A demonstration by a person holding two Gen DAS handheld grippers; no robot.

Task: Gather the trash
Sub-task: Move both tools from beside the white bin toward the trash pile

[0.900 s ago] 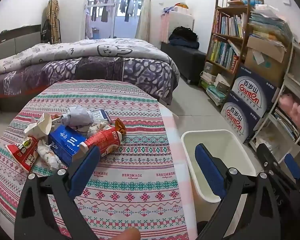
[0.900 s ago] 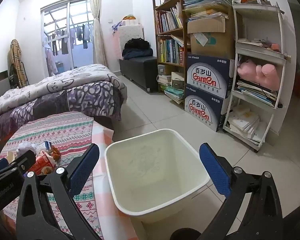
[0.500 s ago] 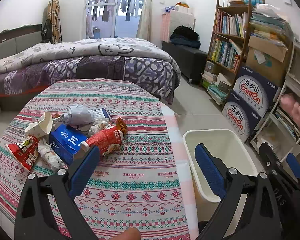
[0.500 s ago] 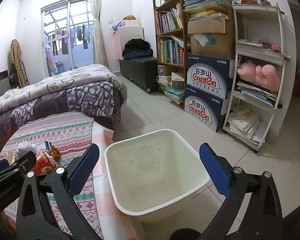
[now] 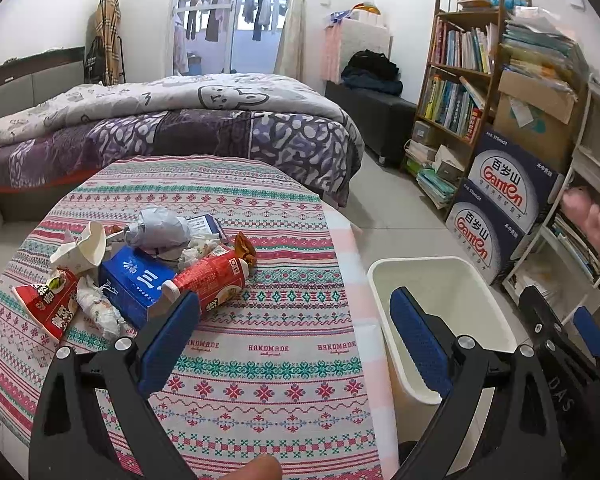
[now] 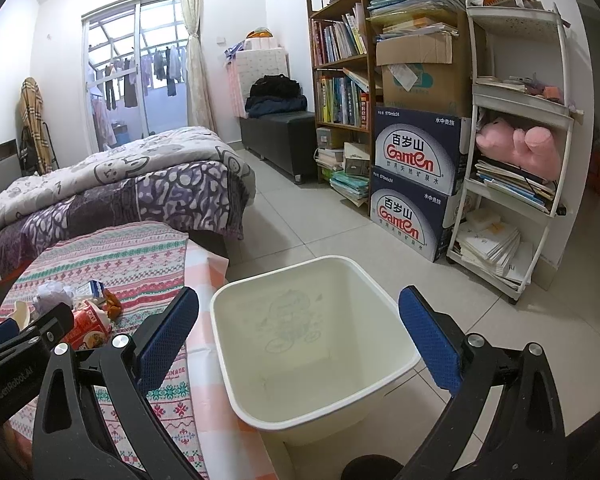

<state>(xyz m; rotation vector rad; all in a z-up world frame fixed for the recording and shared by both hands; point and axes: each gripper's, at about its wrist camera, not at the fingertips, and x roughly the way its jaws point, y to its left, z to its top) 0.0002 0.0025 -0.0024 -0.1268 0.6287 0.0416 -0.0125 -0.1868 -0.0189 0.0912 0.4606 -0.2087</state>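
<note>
A heap of trash lies on the round table's patterned cloth at the left: a red cup-noodle tub, a blue carton, a red wrapper, a torn paper cup, crumpled paper and a brown wrapper. My left gripper is open and empty, above the cloth, just right of the heap. My right gripper is open and empty above the white bin, which has nothing in it. The bin stands on the floor against the table's right edge.
A bed with a purple quilt stands behind the table. A bookshelf, stacked Ganten water boxes and a white rack line the right wall. Tiled floor lies between them and the bin.
The left gripper has eased back and up a little, so the trash heap sits slightly further away. The right gripper has hardly moved. Both stay open.
</note>
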